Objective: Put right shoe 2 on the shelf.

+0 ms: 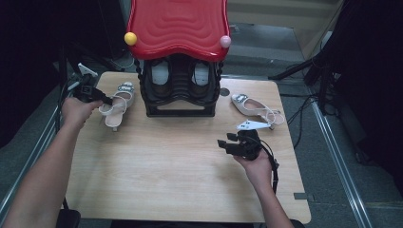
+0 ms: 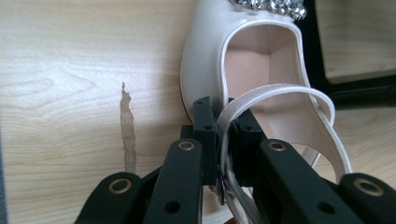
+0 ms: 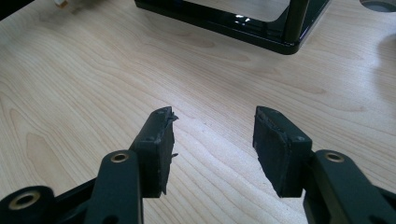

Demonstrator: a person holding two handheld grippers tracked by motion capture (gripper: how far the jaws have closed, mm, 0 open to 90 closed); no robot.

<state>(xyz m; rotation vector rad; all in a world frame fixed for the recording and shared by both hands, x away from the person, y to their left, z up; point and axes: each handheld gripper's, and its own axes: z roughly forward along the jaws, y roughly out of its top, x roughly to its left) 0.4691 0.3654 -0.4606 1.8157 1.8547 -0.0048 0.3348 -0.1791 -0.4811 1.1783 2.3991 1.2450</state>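
A: Shoe (image 1: 119, 102) at upper left of the high view, flat on the table (image 1: 180, 166), just left of the black rack (image 1: 179, 90); pale leather, thin heel strap, sparkly trim (image 2: 271, 6) at the toe.

B: Left gripper (image 1: 105, 100)?

A: Pinched tight on the heel strap (image 2: 280, 93); strap squeezed between both pads (image 2: 205, 126) low in the left gripper view; small buckle (image 2: 222, 190) just below the pinch.

B: Right gripper (image 1: 228, 141)?

A: Spread wide, nothing between the pads; hovering over bare wood at centre right of the high view; second shoe (image 1: 254, 107) further up at right, lying on its side, apart from it.

B: Handling?

A: Probably light; toe part stiff enough to keep shape; strap soft and floppy, likely to let the shoe dangle and swing if lifted; smooth leather, likely slippery; thin strap and glued stones probably easy to damage.

B: Better hold?

A: Maybe the firm rim beside the opening, or the heel; strap hold fine for a short carry, slow and level; clear of the buckle and the stones.

B: Writing, brands?

A: None readable; insole (image 2: 261, 56) plain pink where seen; more shoes on the rack under the red roof (image 1: 178, 26), too small to read.
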